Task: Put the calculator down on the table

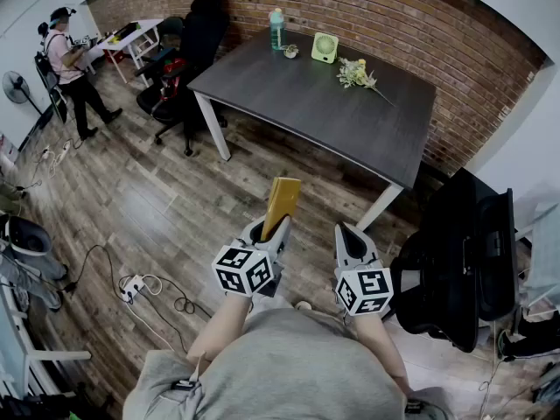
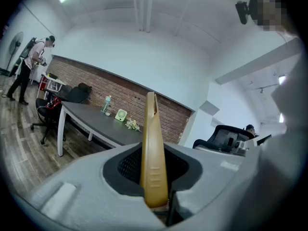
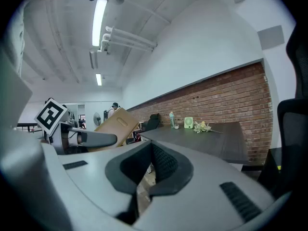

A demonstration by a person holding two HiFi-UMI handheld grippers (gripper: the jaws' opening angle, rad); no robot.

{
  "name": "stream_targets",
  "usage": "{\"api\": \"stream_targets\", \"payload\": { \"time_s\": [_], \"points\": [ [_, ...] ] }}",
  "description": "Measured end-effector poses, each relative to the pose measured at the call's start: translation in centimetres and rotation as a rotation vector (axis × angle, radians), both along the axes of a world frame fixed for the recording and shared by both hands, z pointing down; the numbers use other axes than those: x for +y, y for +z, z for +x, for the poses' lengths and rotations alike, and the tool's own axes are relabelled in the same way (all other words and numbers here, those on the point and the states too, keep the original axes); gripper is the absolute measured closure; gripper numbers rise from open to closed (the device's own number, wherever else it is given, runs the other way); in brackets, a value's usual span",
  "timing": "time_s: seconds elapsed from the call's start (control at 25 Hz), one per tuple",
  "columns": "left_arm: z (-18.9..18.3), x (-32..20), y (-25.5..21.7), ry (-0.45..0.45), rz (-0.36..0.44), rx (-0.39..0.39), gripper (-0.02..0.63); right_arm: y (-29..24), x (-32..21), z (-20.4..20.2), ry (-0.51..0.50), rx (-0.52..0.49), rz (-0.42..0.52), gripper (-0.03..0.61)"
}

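Observation:
A flat tan-yellow calculator (image 1: pixel 282 206) stands on edge in my left gripper (image 1: pixel 269 231), which is shut on its lower end; in the left gripper view the calculator (image 2: pixel 153 150) rises upright between the jaws. My right gripper (image 1: pixel 353 243) hangs beside it to the right, shut with nothing between its pads (image 3: pixel 144 179). From the right gripper view the calculator (image 3: pixel 115 126) shows at the left. Both grippers are held over the wooden floor, short of the dark grey table (image 1: pixel 306 103), whose near edge lies ahead.
On the table's far side stand a teal bottle (image 1: pixel 277 30), a small green fan (image 1: pixel 325 47) and a flower sprig (image 1: pixel 357 75). Black office chairs stand at the table's left (image 1: pixel 188 55) and at my right (image 1: pixel 464 269). A person (image 1: pixel 70 68) stands far left; cables (image 1: pixel 140 287) lie on the floor.

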State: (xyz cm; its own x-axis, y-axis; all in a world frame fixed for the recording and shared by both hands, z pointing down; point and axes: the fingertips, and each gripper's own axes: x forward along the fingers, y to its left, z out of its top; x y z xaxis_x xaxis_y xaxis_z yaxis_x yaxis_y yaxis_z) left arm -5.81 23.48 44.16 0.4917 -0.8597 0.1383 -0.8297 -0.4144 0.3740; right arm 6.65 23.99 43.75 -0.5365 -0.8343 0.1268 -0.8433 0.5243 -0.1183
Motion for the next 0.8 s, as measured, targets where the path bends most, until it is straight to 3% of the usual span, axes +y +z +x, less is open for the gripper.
{"api": "stream_targets", "payload": {
  "time_s": [0.8],
  "points": [
    [1.3, 0.3, 0.3, -0.032, -0.008, 0.011, 0.525, 0.3, -0.6, 1.6, -0.028, -0.052, -0.025, 0.577]
  ]
}}
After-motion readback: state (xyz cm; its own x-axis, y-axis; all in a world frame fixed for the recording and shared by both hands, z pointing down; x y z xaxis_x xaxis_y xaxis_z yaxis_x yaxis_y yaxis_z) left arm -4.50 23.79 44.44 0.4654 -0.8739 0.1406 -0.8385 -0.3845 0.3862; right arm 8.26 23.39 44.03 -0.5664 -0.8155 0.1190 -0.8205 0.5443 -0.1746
